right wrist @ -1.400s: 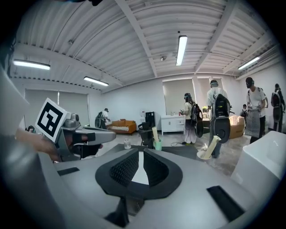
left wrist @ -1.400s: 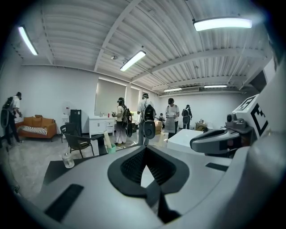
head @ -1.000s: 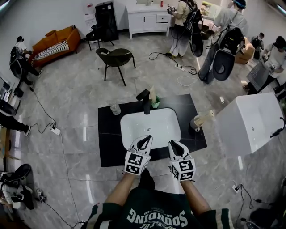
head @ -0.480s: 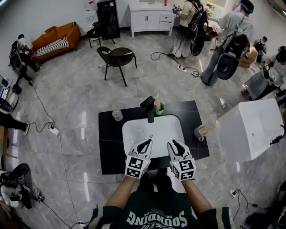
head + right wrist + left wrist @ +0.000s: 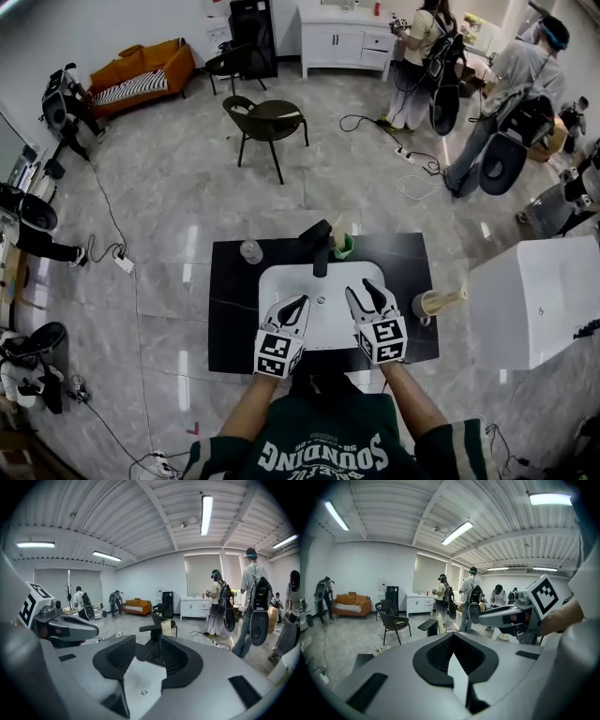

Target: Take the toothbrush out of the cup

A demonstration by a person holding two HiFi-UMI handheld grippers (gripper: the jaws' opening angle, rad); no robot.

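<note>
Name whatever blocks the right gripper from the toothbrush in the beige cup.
Nothing visible. The pale toothbrush juts from the beige cup on the black counter; only bare surface separates it from the right gripper, whose empty fingers have just been opening.

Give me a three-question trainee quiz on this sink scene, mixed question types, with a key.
1. True or false: the left gripper holds a toothbrush.
2. In the head view, the green cup stands: A) left of the faucet; B) right of it; C) in front of it.
3. Which gripper's fingers stand apart?
Key: 1 false; 2 B; 3 the right gripper, whose fingers have just been opening with nothing between them.
</note>
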